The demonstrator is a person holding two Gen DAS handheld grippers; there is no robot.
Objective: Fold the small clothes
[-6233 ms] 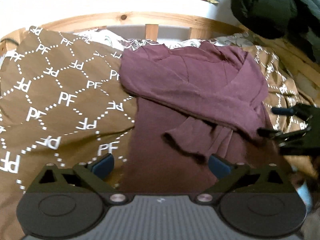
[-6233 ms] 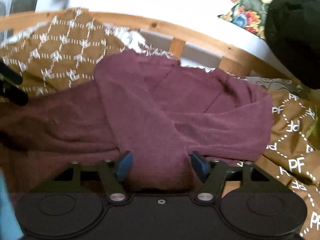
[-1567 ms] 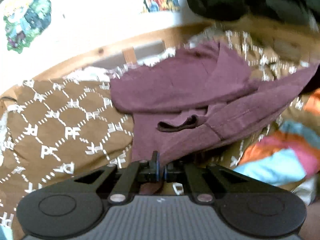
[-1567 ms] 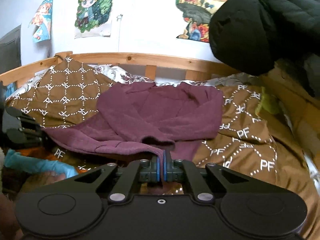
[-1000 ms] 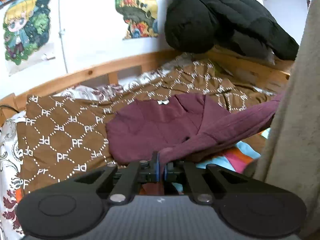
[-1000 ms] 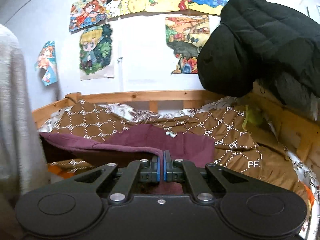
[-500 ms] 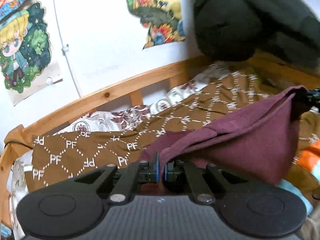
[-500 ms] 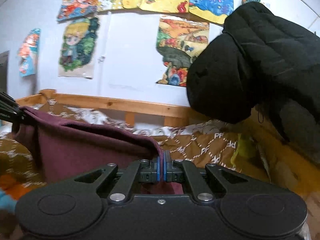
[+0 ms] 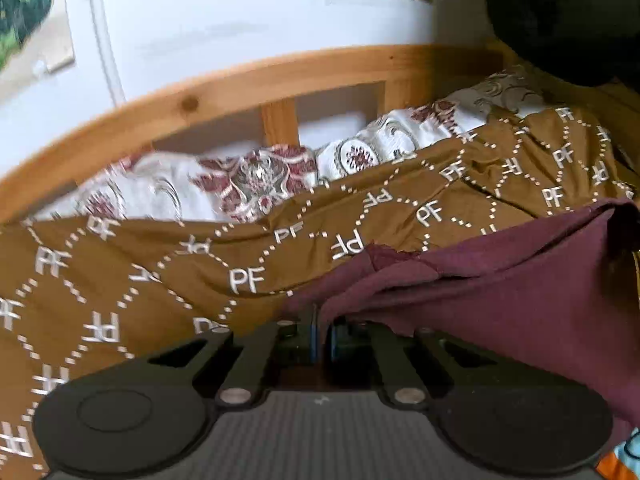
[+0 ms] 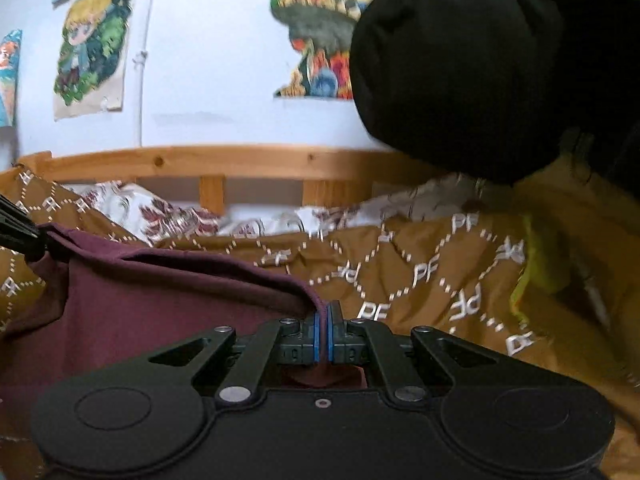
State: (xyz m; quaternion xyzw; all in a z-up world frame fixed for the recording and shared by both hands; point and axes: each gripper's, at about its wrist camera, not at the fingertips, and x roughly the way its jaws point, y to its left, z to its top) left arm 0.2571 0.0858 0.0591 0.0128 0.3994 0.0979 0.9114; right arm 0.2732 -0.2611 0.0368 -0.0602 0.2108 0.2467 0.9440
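A maroon long-sleeved top (image 9: 500,300) hangs stretched between my two grippers above the bed. My left gripper (image 9: 320,326) is shut on one edge of it, and the cloth runs off to the right. My right gripper (image 10: 325,322) is shut on the other edge of the top (image 10: 160,300), which spreads to the left. The left gripper's black fingertips (image 10: 18,236) show at the far left of the right wrist view, pinching the far corner.
A brown quilt with white PF lettering (image 9: 120,280) covers the bed, also in the right wrist view (image 10: 440,272). A floral sheet (image 9: 260,176) and wooden bed rail (image 9: 240,88) lie behind. A black padded jacket (image 10: 480,60) hangs at the right. Posters (image 10: 92,44) are on the wall.
Both grippers have kept their hold and carried the top forward and lower toward the quilt; the bed rail and quilt now look closer in both views.
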